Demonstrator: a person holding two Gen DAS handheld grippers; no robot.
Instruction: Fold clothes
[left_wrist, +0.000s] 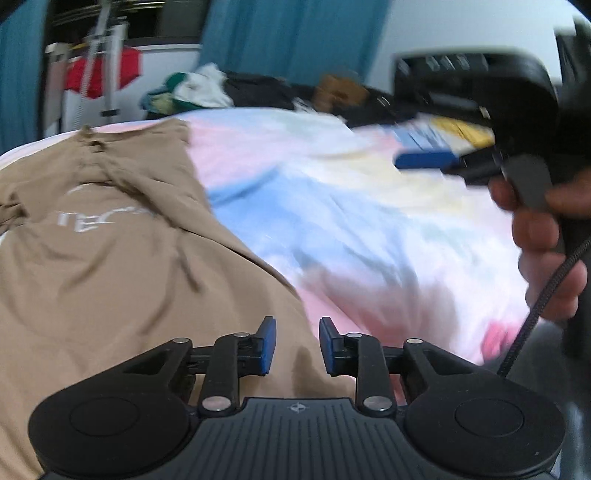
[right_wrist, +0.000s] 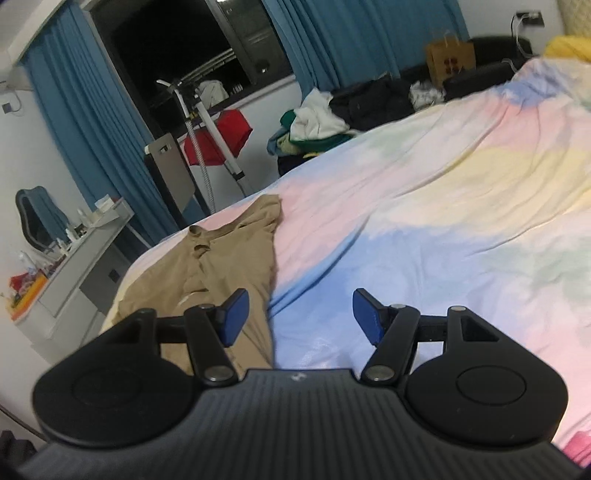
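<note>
Both tools are hovering empty over the tan T-shirt spread on the bed, left tool narrowly parted, right tool gaping, apparently readying a fold.

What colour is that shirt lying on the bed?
Tan, with pale lettering; the shirt shows best in the left wrist view.

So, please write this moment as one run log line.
left gripper: open, empty | right gripper: open, empty | tan shirt: flat on bedsheet
</note>
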